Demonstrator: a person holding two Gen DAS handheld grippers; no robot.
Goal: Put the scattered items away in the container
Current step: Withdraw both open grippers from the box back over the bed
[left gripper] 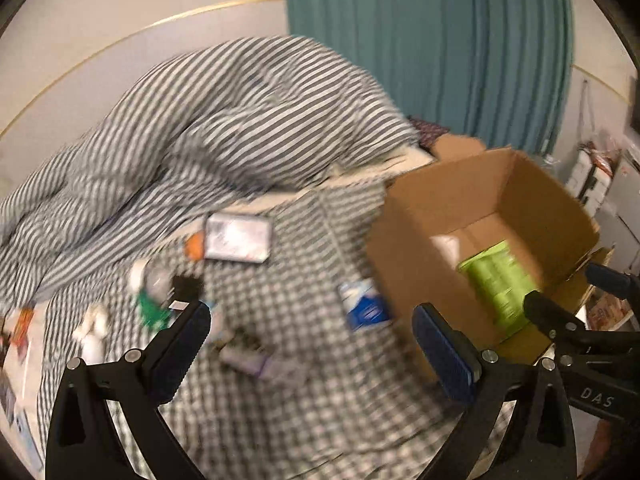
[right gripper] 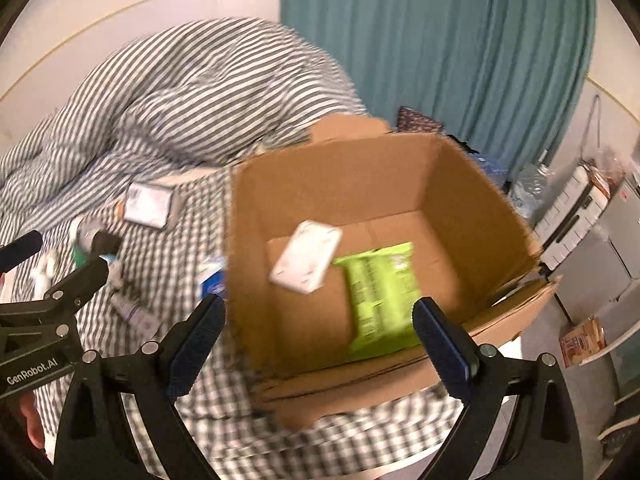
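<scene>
A corrugated cardboard box (right gripper: pixel 360 184) sits open-topped on a bed covered in a small grey-and-white checked sheet (left gripper: pixel 288 400), toward the bed's right edge. Inside, on the box floor, lie a glossy lime-green packet (right gripper: pixel 380 292) and a flat white rounded-corner rectangle (right gripper: pixel 306 256), its corner touching or overlapping the packet. The left wrist view shows only the packet and a sliver of white. A rumpled striped duvet (left gripper: pixel 224 128) is heaped along the bed's far side.

The left wrist view shows the scattered items on the sheet left of the box: a blue-and-white carton (left gripper: pixel 364 304) just beside the box wall, a framed grey rectangular card (left gripper: pixel 238 238) near the duvet, a green item (left gripper: pixel 150 310), a purple tube (left gripper: pixel 248 360), all blurred. The right wrist view cuts most of these off.

The left gripper (left gripper: pixel 312 340) hangs above the sheet, jaws spread wide, empty. The right gripper (right gripper: pixel 320 340) hovers over the box's near wall, jaws likewise spread, holding nothing. A teal pleated curtain (right gripper: pixel 440 40) hangs behind.
</scene>
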